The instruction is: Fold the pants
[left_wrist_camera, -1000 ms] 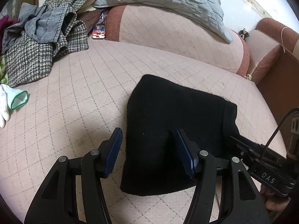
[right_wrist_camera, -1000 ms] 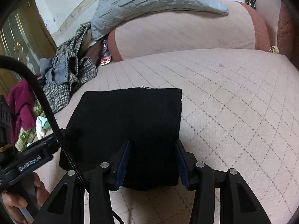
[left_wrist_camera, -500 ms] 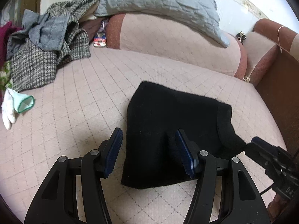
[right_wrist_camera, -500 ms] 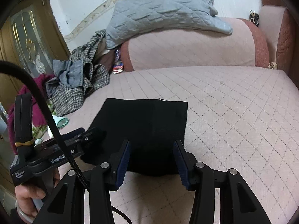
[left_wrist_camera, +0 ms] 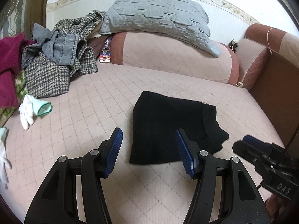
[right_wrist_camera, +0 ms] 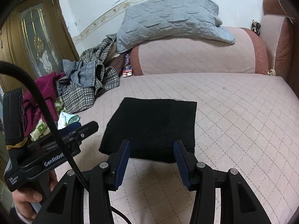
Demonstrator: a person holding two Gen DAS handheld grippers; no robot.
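The black pants (left_wrist_camera: 168,125) lie folded into a compact rectangle on the pink quilted sofa seat (left_wrist_camera: 93,108); they also show in the right wrist view (right_wrist_camera: 155,125). My left gripper (left_wrist_camera: 148,149) is open and empty, raised just in front of the pants' near left corner. My right gripper (right_wrist_camera: 151,158) is open and empty, raised just in front of the pants' near edge. The right gripper also shows at the right edge of the left wrist view (left_wrist_camera: 261,158), and the left gripper at the left of the right wrist view (right_wrist_camera: 74,136).
A heap of clothes with a houndstooth coat (left_wrist_camera: 56,69) lies at the left. A grey quilted pillow (left_wrist_camera: 158,13) rests on the backrest. White gloves (left_wrist_camera: 29,110) lie left of the pants. A wooden armrest (left_wrist_camera: 276,93) stands at the right.
Both grippers have drawn back and up from the folded pants, which now lie farther from the fingers. The pants have not moved.
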